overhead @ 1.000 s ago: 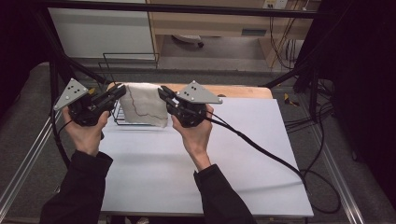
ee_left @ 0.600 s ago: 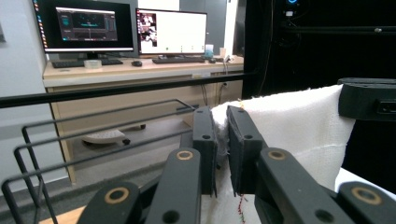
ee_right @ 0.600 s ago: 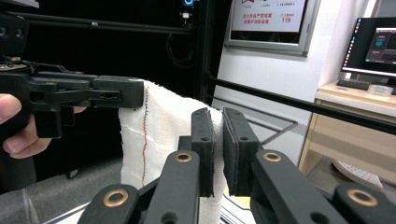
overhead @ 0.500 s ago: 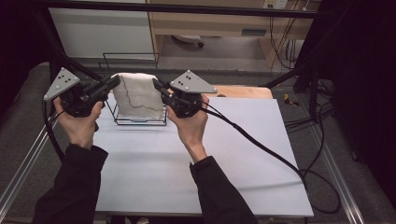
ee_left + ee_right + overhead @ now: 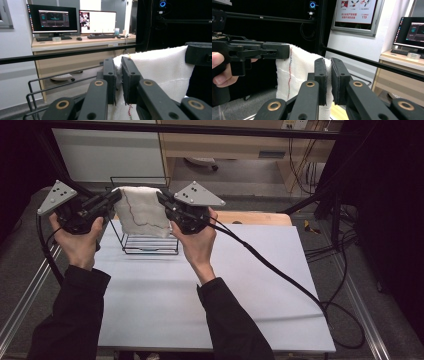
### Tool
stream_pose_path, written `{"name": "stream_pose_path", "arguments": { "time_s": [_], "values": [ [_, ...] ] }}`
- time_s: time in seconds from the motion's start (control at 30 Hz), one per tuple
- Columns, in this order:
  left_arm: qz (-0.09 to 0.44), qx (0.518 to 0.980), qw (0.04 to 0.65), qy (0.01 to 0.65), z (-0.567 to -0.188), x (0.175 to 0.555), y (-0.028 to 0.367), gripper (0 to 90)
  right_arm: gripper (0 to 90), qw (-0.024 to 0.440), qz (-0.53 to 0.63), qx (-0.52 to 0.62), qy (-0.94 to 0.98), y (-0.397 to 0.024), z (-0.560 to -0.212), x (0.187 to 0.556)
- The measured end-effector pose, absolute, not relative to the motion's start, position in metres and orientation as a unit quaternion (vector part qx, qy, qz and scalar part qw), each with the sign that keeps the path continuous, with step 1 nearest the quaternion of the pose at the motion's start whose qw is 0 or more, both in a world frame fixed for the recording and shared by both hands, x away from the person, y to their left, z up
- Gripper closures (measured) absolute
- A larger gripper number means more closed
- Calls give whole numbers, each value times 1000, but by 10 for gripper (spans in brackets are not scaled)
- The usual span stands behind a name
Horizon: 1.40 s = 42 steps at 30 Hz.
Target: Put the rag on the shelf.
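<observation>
A white cloth point(image 5: 142, 212) with a thin coloured stitch line hangs stretched between my two grippers, above a black wire rack point(image 5: 150, 244) at the table's back left. My left gripper point(image 5: 116, 197) is shut on the cloth's top left corner; in the left gripper view its jaws point(image 5: 118, 80) pinch the cloth point(image 5: 160, 70). At the top right corner my right gripper point(image 5: 161, 199) is shut as well. The right gripper view has its jaws point(image 5: 329, 80) clamped on the cloth's edge point(image 5: 299, 72), with the other gripper point(image 5: 249, 53) farther off.
The white table point(image 5: 200, 290) spreads out in front of the rack. A black cable point(image 5: 280, 270) trails from the right gripper across the table to the right. A black frame bar point(image 5: 200, 127) crosses behind; a desk with monitors point(image 5: 72, 18) stands beyond it.
Both hands have risen and drawn back from the rack, lifting the cloth up out of it; the cloth now hangs higher between the grippers.
</observation>
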<state>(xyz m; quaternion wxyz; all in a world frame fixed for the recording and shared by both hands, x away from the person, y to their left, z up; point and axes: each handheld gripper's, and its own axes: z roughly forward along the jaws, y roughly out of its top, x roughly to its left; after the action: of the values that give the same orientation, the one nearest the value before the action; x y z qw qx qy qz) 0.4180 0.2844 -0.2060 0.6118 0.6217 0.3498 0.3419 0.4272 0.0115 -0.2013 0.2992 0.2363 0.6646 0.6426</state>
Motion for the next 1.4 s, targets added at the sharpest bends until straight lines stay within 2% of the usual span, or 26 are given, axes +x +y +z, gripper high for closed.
{"name": "stream_pose_path", "arguments": {
  "time_s": [1.4],
  "values": [
    [365,599,617,355,-160,458,307,825,841,312,656,230,648,42,-155,474]
  ]
}}
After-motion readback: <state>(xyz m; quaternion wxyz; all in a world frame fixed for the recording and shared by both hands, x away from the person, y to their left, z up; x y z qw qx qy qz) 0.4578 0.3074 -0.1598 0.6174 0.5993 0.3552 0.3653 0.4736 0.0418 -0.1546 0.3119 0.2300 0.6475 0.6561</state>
